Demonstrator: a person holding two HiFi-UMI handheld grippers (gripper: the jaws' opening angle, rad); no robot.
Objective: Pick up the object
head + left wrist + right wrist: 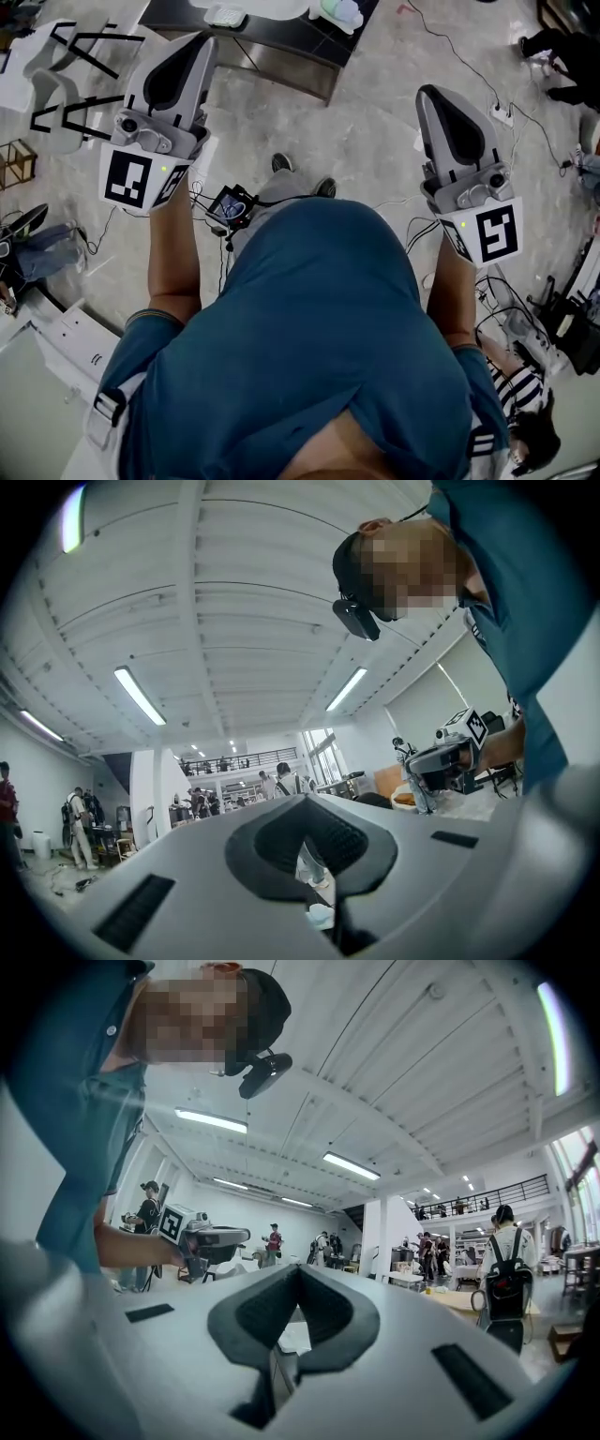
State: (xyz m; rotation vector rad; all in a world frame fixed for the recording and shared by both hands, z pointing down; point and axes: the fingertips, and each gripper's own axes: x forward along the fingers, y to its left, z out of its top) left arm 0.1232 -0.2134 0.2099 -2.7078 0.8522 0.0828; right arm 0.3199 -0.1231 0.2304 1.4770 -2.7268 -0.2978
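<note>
While held out over floor (375,141), left hand-held gripper (199,42) and right hand-held gripper (427,92) showed jaws closed together, nothing gripped.

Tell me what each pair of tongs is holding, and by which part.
Nothing. The left tongs and the right tongs are both shut, with nothing between them.

Dark table (291,37) at top; white power strip (502,114) with cable on marble floor (375,141); ceiling striplight (139,695) overhead.
</note>
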